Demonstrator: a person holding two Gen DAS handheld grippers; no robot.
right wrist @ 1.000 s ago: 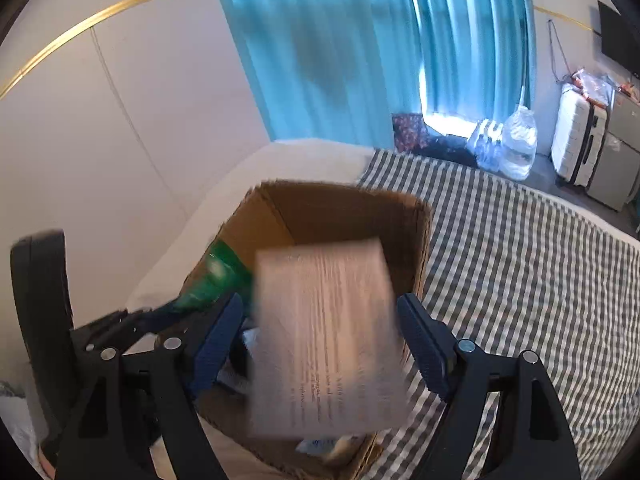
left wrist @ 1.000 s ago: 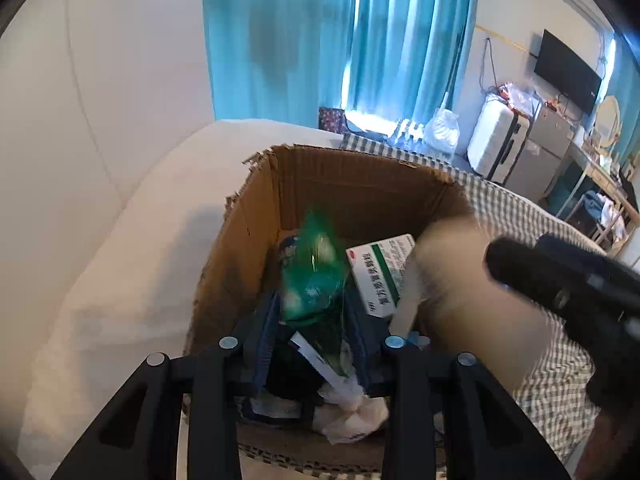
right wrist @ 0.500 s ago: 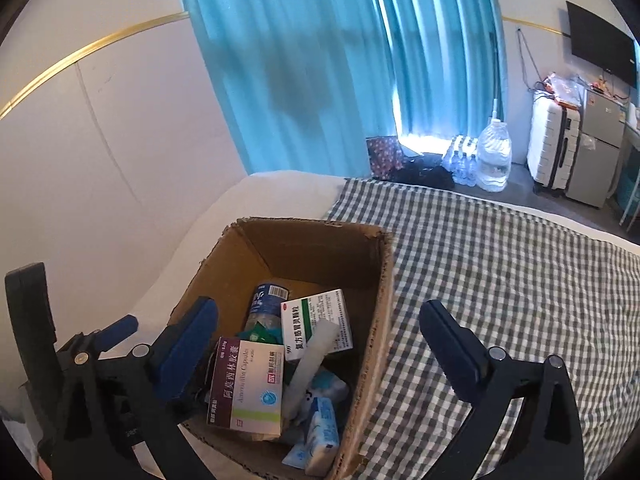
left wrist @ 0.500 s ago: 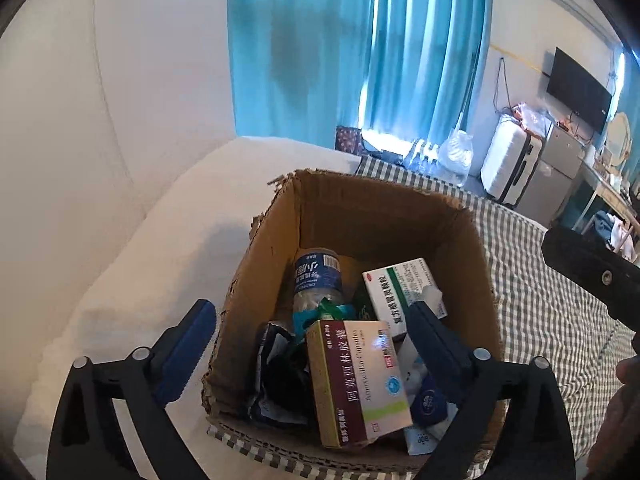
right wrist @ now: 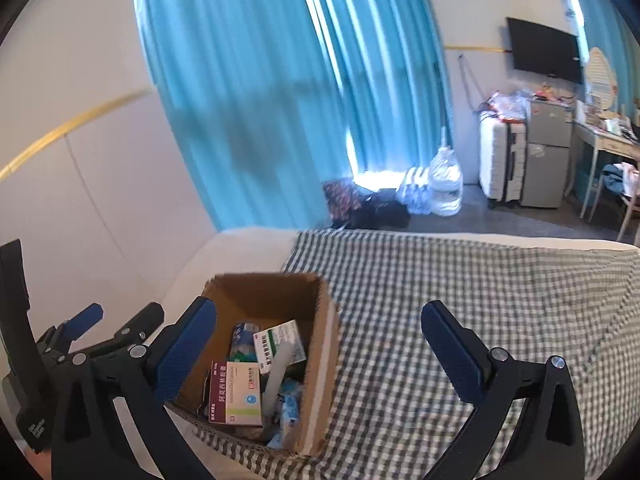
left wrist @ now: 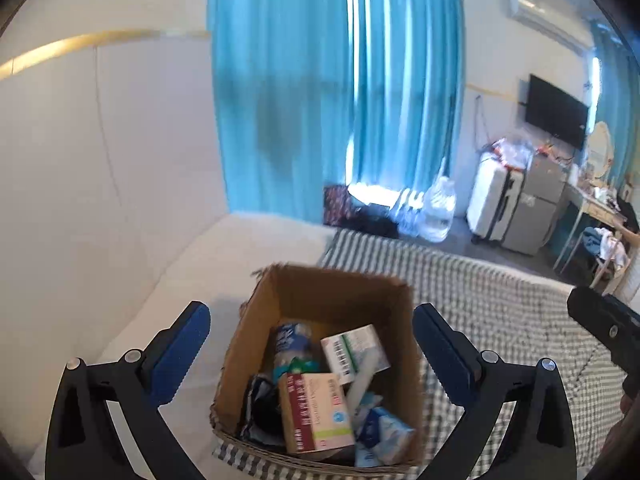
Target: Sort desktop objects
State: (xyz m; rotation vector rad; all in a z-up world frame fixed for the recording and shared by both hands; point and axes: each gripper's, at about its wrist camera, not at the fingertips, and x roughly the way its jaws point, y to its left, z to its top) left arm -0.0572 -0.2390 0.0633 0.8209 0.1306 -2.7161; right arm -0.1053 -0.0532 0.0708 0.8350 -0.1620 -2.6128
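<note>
An open cardboard box (left wrist: 256, 332) stands on the bed; it also shows in the right wrist view (right wrist: 324, 364). Inside lie a maroon and pink medicine box (left wrist: 316, 412), a white and green medicine box (left wrist: 354, 350), a blue-labelled bottle (left wrist: 290, 340), a white tube (right wrist: 278, 372) and small packets. My left gripper (left wrist: 310, 350) is open and empty above the box. My right gripper (right wrist: 318, 348) is open and empty, over the box's right edge. The left gripper also shows at the left of the right wrist view (right wrist: 120, 332).
The bed has a green checked cover (right wrist: 460, 300) on the right and a bare white part (left wrist: 168, 300) on the left. A white padded wall (left wrist: 100, 160) is close on the left. Blue curtains, a suitcase (right wrist: 502, 160) and a desk stand beyond the bed.
Both grippers opened and dropped what they held into the box: the green packet from the left, the maroon and pink medicine box from the right. Both then pulled back and up.
</note>
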